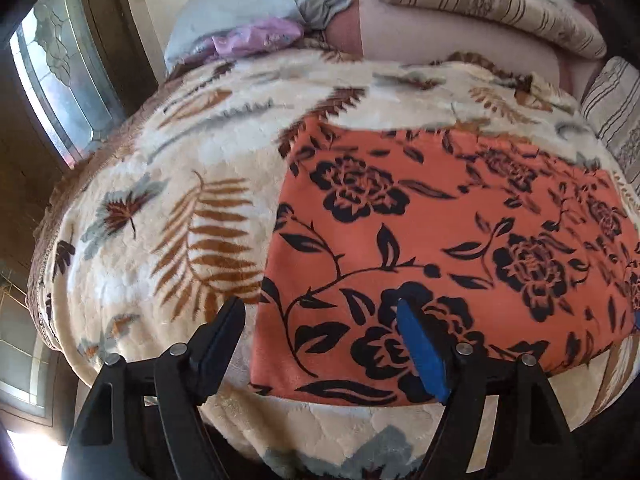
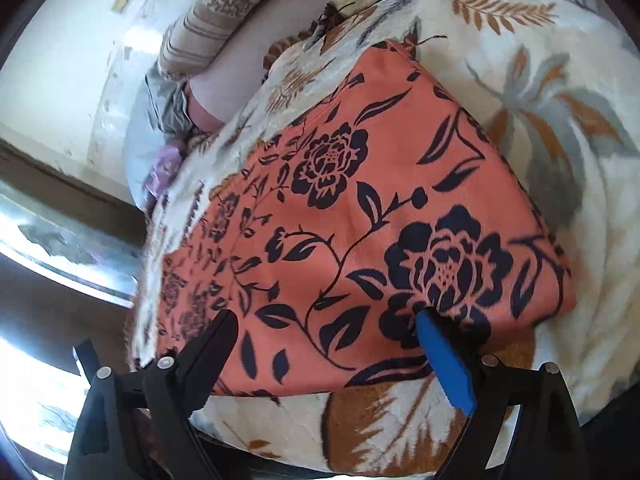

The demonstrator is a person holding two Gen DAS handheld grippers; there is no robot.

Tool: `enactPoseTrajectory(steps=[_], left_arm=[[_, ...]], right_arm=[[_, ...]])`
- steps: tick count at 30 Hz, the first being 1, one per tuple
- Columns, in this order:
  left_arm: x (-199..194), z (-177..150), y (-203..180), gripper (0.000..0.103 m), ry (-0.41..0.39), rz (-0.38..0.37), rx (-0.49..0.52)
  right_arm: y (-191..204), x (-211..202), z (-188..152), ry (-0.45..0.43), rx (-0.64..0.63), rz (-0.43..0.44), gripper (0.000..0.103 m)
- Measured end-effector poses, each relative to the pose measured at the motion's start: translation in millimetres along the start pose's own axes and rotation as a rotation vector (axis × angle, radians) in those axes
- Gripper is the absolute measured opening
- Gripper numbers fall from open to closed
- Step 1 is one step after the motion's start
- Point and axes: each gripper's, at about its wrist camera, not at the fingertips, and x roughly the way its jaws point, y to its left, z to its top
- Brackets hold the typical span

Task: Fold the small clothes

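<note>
Window (image 1: 68,92): stood at the far left of the left wrist view, well apart from the work.
Blanket (image 1: 160,216): cream fleece with fern and leaf print, covered the bed and carried the garment.
Left gripper (image 1: 322,312): hovered with its jaws spread wide and holding nothing, above the garment's near left corner; the black finger sat over the blanket, the blue-padded finger over the cloth.
Orange floral cloth (image 1: 440,248): lay flat and smooth on the blanket, right of the bed's middle, in a tidy rectangle with straight edges.
Right gripper (image 2: 324,314): also released and empty, poised over the near edge of the same cloth toward its right corner.
Pillows (image 1: 500,4): striped ones were piled at the far end of the bed, clear of the garment.
Done so far: judging by the neat outline, the cloth was either spread out or folded at least once; layers could not be told.
Left to do: probably pinching both near corners and carrying them across for a further fold.
</note>
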Motion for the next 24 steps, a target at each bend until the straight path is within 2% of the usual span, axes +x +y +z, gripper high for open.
enactPoseTrajectory(steps=[2, 4, 8, 12, 17, 24], left_arm=[[-21.3, 2.9, -2.8, 0.079, -0.064, 0.025, 0.048], [-37.6, 6.0, -5.2, 0.079, -0.105, 0.045, 0.072], [-65.4, 4.2, -7.7, 0.08, -0.15, 0.003, 0.056], [-82.4, -6.8, -14.0, 0.082, -0.145, -0.026, 0.057], [-91.4, -20.4, -13.2, 0.082, -0.116, -0.033, 0.03], [-88.3, -43.2, -17.1, 0.083, -0.072, -0.067, -0.046]], right_arm=[[3.0, -10.8, -9.7, -0.003, -0.043, -0.021, 0.092], [2.6, -21.2, -18.3, -0.019, -0.07, -0.084, 0.092], [2.0, -45.7, -33.7, -0.084, -0.045, -0.082, 0.092], [21.1, -60.7, -45.3, -0.109, -0.09, -0.081, 0.092], [57.5, -57.5, -55.3, -0.11, -0.237, -0.079, 0.092], [72.0, -47.9, -79.0, -0.17, -0.385, -0.124, 0.092]])
